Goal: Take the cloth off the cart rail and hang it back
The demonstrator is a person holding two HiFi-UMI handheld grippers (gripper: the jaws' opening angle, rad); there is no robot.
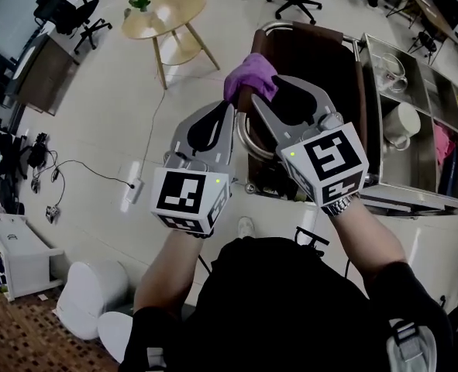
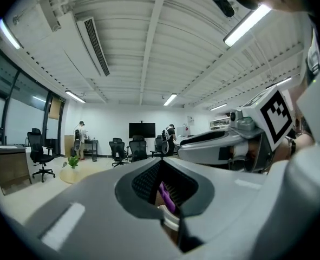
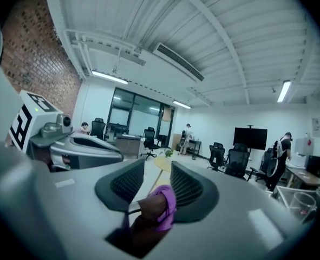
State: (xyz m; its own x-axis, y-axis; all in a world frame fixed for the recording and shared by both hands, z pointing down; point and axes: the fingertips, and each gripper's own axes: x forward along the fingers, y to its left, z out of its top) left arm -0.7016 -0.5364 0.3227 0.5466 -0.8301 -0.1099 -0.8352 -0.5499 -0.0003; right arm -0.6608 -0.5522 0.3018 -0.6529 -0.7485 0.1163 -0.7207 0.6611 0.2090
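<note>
The purple cloth is sitting bunched on the cart rail, just ahead of both claws. The right gripper is standing wide around it, while the left gripper, jaws narrow, is pinching a sliver.

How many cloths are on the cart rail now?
1: a purple cloth, bunched at the left end of the cart in the head view; others could be hidden.
</note>
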